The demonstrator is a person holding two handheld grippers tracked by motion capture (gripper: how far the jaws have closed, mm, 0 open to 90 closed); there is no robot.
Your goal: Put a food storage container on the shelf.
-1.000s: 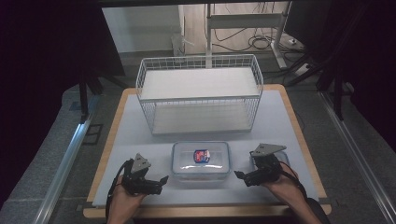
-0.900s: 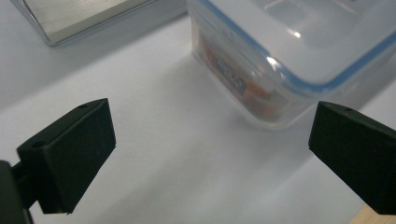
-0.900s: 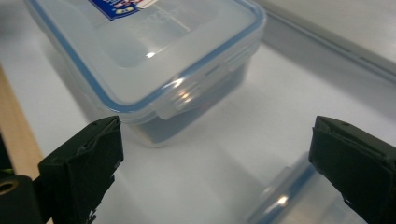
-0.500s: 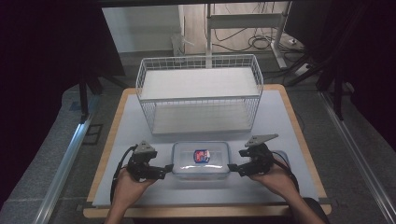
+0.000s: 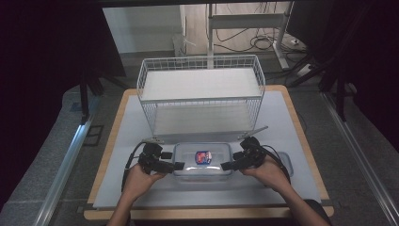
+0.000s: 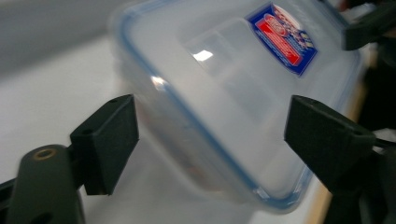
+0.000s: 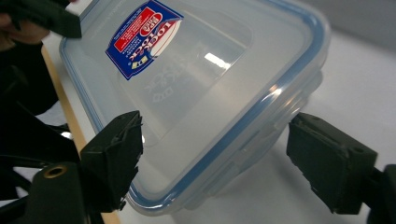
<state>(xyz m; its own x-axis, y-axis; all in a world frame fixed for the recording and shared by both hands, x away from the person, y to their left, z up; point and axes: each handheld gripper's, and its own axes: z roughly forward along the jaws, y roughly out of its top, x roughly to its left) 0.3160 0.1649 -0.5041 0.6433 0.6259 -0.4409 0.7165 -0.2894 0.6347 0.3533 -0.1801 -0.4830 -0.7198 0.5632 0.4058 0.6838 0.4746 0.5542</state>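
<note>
Both hands have come in from the near corners of the surface (image 5: 122, 141) since the earlier high view, and the left gripper (image 5: 179, 165) and right gripper (image 5: 226, 165) now flank the clear container (image 5: 202, 160) at its two short ends. Their fingers have been narrowing and then easing apart a little. In the left gripper view the container's end wall sits between the two black fingers (image 6: 105, 140), with a gap showing at either side. The right gripper view shows the same: the fingers (image 7: 114, 158) straddle a corner of the blue-sealed lid without pressing on it. So both pairs stand released around the box, not yet clamped.

The container rests flat on the pale surface, its lid on and its red-and-blue label (image 5: 203, 157) facing up, just in front of the wire basket (image 5: 200, 101). Judging from this, the approach is done; the grip itself, the lift and any carry are still left. If the box is meant for the basket, none of that move has begun.

Room is tight ahead: the basket's near wall stands close behind the box, so a path forward would need to rise over its rim. Something clear and flat lies beside the right hand near the surface's right edge; I cannot tell what it is. Left and near sides look free.
</note>
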